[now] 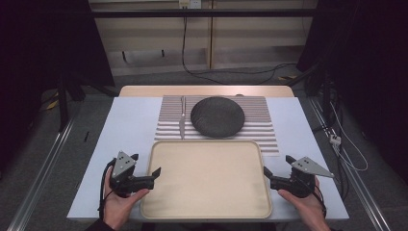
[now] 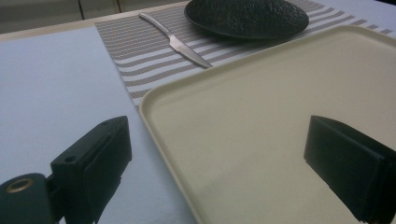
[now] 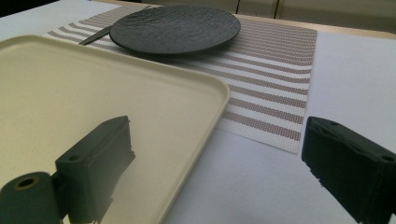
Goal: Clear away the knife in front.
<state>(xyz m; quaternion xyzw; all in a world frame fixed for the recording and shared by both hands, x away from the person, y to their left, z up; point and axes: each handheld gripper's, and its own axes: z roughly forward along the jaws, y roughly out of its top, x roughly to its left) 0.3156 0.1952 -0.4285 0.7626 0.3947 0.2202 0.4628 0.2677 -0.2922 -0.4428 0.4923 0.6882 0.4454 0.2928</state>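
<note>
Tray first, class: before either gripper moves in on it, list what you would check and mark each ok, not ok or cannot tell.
1. Left gripper open, nothing between its jaws: ok.
2. Right gripper open, nothing between its jaws: ok.
3. Each gripper beside its own edge of the tray, not touching: ok.
4. Tray bare of any load: ok.
5. Tray clear of the placemat: not ok, its far edge overlaps the mat.
6. Knife and plate lie beyond the tray, off its rim: ok.
</note>
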